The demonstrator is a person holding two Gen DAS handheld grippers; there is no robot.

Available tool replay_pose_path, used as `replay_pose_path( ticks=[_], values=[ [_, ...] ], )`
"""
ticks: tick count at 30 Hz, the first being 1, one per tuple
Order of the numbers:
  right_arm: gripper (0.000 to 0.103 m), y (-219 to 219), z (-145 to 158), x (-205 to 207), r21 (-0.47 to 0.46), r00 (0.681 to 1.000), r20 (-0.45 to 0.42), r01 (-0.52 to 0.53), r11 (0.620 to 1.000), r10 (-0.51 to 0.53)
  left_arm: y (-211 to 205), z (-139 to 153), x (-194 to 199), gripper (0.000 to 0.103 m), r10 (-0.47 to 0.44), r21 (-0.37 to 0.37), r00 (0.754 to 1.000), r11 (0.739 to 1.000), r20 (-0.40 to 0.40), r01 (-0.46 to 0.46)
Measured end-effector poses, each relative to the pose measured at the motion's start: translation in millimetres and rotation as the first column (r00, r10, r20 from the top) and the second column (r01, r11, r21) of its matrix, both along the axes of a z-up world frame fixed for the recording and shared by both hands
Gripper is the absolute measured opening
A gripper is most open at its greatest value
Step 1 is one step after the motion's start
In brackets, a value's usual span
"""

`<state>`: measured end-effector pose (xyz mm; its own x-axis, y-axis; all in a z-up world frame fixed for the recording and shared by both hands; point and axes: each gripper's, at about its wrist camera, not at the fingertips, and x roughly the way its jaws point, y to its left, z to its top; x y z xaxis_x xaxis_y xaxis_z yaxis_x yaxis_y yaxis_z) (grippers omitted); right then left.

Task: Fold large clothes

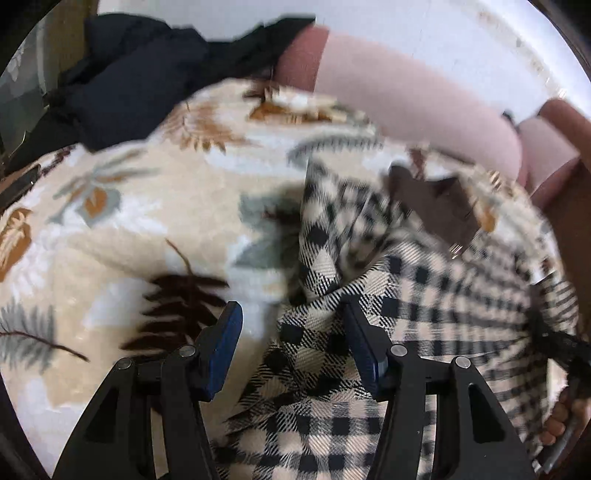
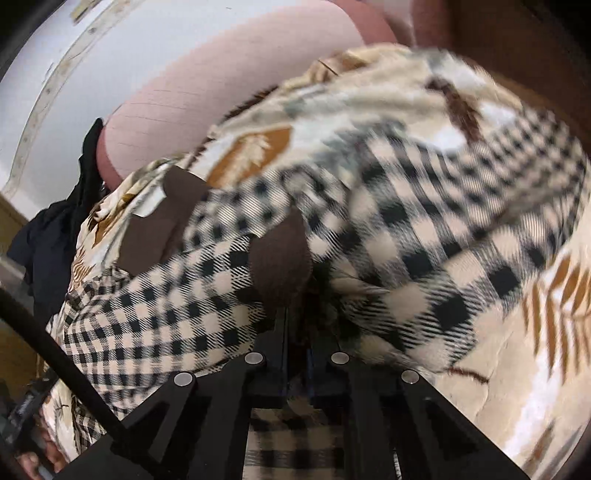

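A black-and-cream checked garment [image 1: 424, 295] with brown patches [image 1: 432, 206] lies rumpled on a leaf-print blanket [image 1: 147, 206]. My left gripper [image 1: 291, 343] is open, its blue-padded fingers [image 1: 225, 343] astride a raised fold at the garment's left edge. My right gripper [image 2: 299, 332] is shut on the checked garment [image 2: 388, 240], fabric bunched over its fingertips beside a brown patch [image 2: 280, 266]. The view is blurred.
A dark navy garment [image 1: 129, 85] lies heaped at the blanket's far left. Pink cushions [image 1: 406, 85] line the back against a white wall [image 1: 406, 22]. A brown wooden edge [image 1: 569, 229] is at the right. A hand [image 1: 557, 424] shows at lower right.
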<state>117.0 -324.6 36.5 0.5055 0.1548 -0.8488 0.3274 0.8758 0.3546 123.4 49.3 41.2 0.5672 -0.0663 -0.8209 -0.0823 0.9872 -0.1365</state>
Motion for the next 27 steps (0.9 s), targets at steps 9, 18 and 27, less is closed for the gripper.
replay_pose_path(
  ticks=[9,18,27],
  values=[
    [0.013,-16.7,12.7,-17.2,0.018,0.999,0.051,-0.01,1.0,0.009,-7.5,-12.8,0.7,0.059,-0.013,0.053,0.997,0.998,-0.073,0.016],
    [0.051,-182.9,51.8,-86.0,-0.085,0.93,0.135,0.355,0.931,-0.343,2.5,27.6,-69.8,0.059,-0.044,-0.059,0.999,0.997,-0.001,0.044],
    [0.052,-290.5,9.4,-57.1,0.028,0.803,0.039,0.594,0.804,-0.594,1.8,25.9,-90.9,0.059,-0.019,-0.068,0.999,0.998,-0.031,0.017]
  ],
)
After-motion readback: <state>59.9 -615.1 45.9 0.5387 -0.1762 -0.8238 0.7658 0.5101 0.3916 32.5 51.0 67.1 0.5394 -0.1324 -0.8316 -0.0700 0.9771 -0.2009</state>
